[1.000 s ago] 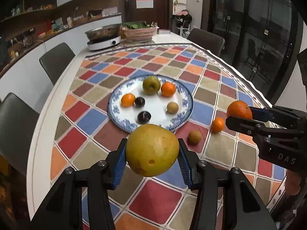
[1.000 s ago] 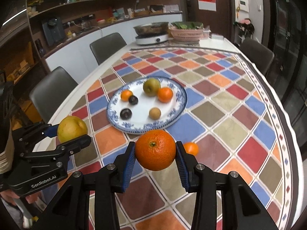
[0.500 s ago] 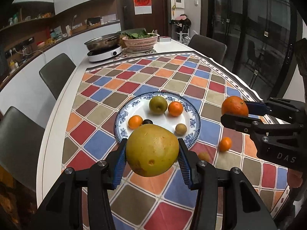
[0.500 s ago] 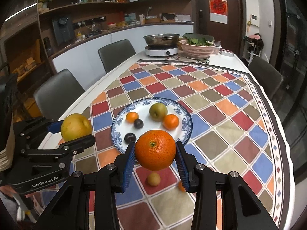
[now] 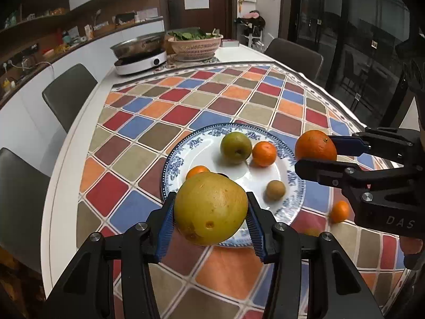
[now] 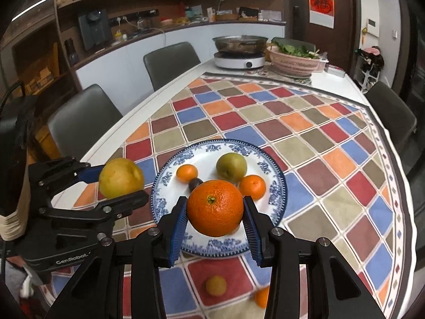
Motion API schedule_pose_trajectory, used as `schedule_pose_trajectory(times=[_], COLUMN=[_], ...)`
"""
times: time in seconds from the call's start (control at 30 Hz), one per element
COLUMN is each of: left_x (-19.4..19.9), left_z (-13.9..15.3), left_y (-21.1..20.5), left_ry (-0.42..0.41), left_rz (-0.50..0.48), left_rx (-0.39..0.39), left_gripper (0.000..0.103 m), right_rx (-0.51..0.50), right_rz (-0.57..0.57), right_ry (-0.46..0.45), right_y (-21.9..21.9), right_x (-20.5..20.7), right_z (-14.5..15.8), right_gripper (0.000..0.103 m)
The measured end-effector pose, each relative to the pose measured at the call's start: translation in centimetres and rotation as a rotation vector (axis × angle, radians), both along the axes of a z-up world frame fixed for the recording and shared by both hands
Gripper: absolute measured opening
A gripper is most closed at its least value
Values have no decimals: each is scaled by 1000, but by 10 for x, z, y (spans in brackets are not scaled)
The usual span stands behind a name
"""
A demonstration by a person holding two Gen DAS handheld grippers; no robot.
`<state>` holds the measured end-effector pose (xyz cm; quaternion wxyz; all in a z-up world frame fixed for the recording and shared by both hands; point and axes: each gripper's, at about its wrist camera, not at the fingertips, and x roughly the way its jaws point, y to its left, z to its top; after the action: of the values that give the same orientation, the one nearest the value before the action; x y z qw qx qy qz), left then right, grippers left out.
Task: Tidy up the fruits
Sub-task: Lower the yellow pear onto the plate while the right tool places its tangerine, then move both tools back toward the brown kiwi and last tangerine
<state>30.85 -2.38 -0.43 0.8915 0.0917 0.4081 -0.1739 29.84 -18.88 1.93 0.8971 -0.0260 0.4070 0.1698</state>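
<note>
My left gripper (image 5: 211,215) is shut on a large yellow pear (image 5: 211,208), held above the near left rim of the blue-and-white plate (image 5: 175,164). My right gripper (image 6: 214,212) is shut on a big orange (image 6: 215,207), held above the plate's (image 6: 279,186) near side. On the plate lie a green pear (image 5: 236,147), two small mandarins (image 5: 264,153), a small brown fruit (image 5: 275,190) and a dark plum (image 6: 195,183). A mandarin (image 5: 339,211) and a small yellow-brown fruit (image 6: 215,285) lie on the cloth in front of the plate.
The table carries a checked cloth (image 5: 186,106). At its far end stand a hotplate with a steel pan (image 5: 139,55) and a pink basket of greens (image 5: 196,43). Grey chairs (image 5: 67,90) stand along both sides.
Both grippers have risen and drawn back with their fruit still held, so the plate sits lower and nearer in both views. The fruit on the plate has not moved.
</note>
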Motion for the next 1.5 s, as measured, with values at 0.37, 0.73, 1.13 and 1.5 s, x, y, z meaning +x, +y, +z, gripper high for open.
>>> schedule_pose_trajectory(times=[0.37, 0.73, 1.13, 1.5], left_x=[37, 52, 17, -31], left_z=[-34, -50, -19, 31], left_y=[-3, -12, -15, -14], left_ry=[65, 110, 14, -68], left_rz=[-15, -41, 16, 73], left_rx=[13, 43, 91, 3], left_gripper=[49, 55, 70, 74], right_rx=[8, 44, -26, -15], right_rz=[-10, -33, -109, -139], right_ry=[112, 155, 23, -54], right_y=[0, -1, -16, -34], right_x=[41, 57, 26, -22], right_z=[-34, -47, -15, 16], right_gripper=[42, 42, 58, 58])
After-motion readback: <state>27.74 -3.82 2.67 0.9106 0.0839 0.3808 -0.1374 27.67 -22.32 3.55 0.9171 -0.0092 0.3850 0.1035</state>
